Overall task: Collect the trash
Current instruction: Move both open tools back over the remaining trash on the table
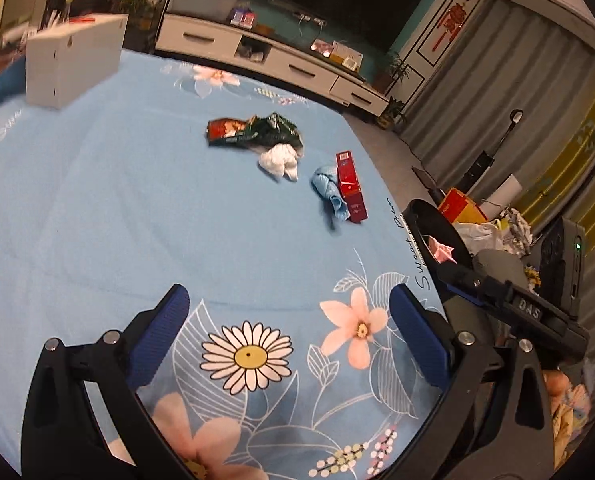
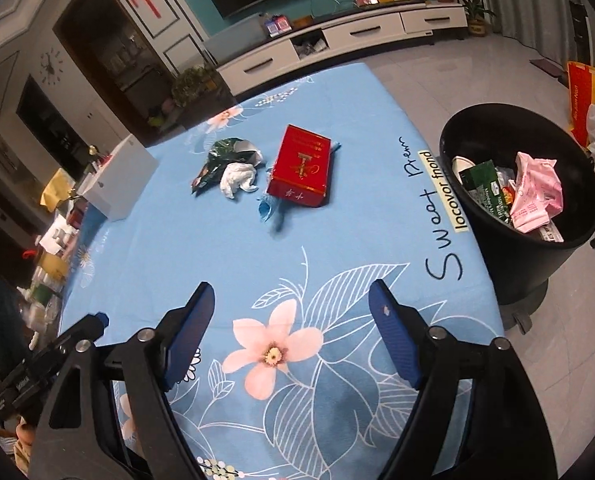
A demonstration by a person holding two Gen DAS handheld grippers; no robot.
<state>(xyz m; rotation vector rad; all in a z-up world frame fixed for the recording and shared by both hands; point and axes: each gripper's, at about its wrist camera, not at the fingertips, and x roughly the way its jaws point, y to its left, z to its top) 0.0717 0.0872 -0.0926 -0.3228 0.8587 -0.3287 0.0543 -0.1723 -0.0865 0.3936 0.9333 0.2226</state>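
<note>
While your left gripper [image 1: 289, 332] hangs spread and empty over the floral tablecloth [image 1: 97, 208], its camera shows the green snack wrapper [image 1: 257, 130], white tissue [image 1: 279, 162], blue wad [image 1: 327, 190] and red box [image 1: 351, 192] ahead. Your right gripper [image 2: 293, 334], likewise spread and empty, alone reveals the black bin's [image 2: 537, 272] contents, including pink packaging [image 2: 535, 192].

The left wrist view looks forward and down along the left gripper [image 1: 289, 328] over the desk [image 1: 97, 208] with its blue flowered cloth, from close above its near edge; the right wrist view does likewise along the right gripper [image 2: 293, 316], set further right, with the black bin [image 2: 497, 240] beside the desk; both share the red box [image 1: 351, 186] [image 2: 301, 166], the white wad [image 1: 278, 163] [image 2: 237, 178], the white carton [image 1: 73, 64] [image 2: 117, 184] and the TV cabinet [image 1: 281, 60] [image 2: 337, 40] behind.
</note>
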